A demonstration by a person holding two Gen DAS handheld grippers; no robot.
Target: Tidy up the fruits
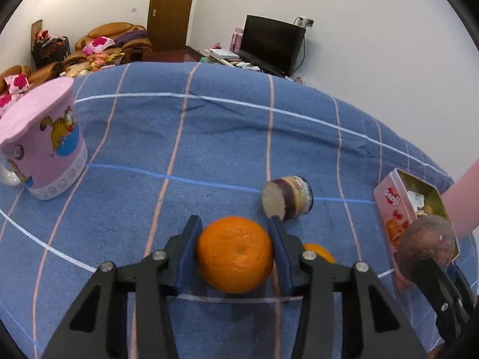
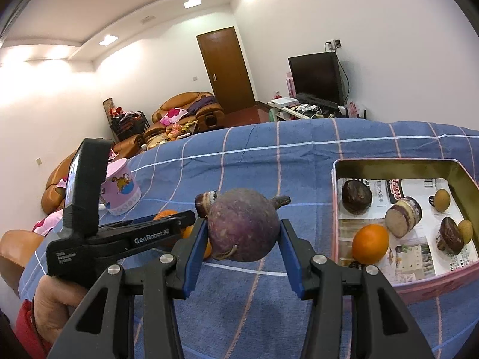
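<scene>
My left gripper [image 1: 235, 257] is shut on an orange [image 1: 235, 258] and holds it just above the blue checked cloth. A second orange [image 1: 320, 251] lies partly hidden behind its right finger. A cut purple root piece [image 1: 287, 197] lies on the cloth just beyond. My right gripper [image 2: 242, 239] is shut on a round purple root vegetable [image 2: 244, 229], left of the pink tin [image 2: 336, 209]. The tin holds an orange [image 2: 369, 243], a cut purple piece [image 2: 402, 217], dark round pieces and small brown fruits. The tin [image 1: 386, 203] shows at the right in the left wrist view.
A pink cartoon-printed tub [image 1: 45, 146] stands upside down at the far left of the cloth, with a white object beside it. The cloth-covered table [image 1: 209, 137] ends at the back. Sofas, a door and a television lie beyond.
</scene>
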